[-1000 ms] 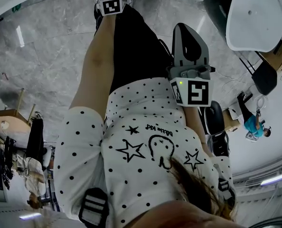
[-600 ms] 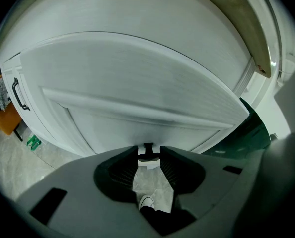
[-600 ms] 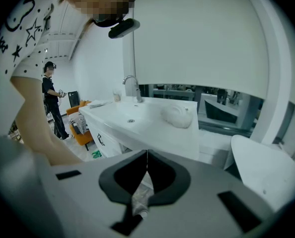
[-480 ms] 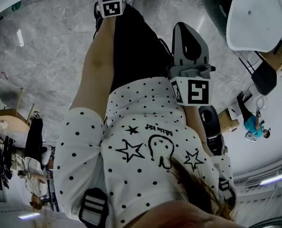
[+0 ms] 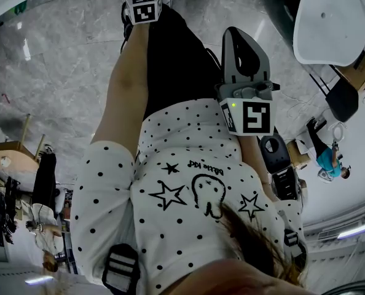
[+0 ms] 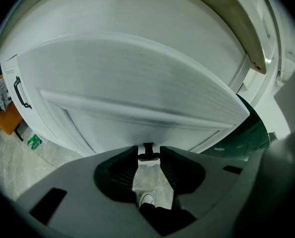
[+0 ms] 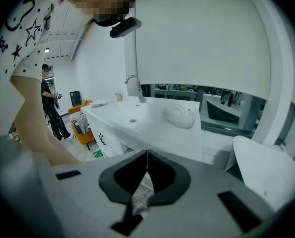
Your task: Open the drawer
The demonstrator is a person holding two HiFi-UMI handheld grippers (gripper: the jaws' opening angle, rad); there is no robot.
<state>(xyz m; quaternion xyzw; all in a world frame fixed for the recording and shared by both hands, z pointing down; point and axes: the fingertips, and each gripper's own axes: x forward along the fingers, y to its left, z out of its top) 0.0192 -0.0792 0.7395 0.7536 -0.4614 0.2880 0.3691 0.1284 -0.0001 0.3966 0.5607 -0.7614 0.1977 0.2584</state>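
Left gripper (image 6: 148, 158), in its own view, has its jaws drawn in to a narrow gap, and a small dark handle (image 6: 148, 151) sits right between their tips; the pads appear to press on it from both sides. That handle belongs to the white drawer (image 6: 112, 128), whose front fills the space straight ahead of the jaws, under a broad white top. Far off to the gripper's left, a second black handle (image 6: 21, 93) shows on a cabinet door. Below the gap between the jaws, a white shoe (image 6: 146, 200) stands on the pale floor.

In the right gripper view, the right gripper (image 7: 147, 162) has its jaws pressed together at the tips with nothing between them. Ahead of it and a little left stands a white counter (image 7: 152, 133) with a faucet (image 7: 132, 87).

From the head view, the left gripper is at the end of the outstretched arm, far ahead of the person's dotted shirt (image 5: 182, 183), while the right gripper hangs close beside the waist, apart from the drawer.
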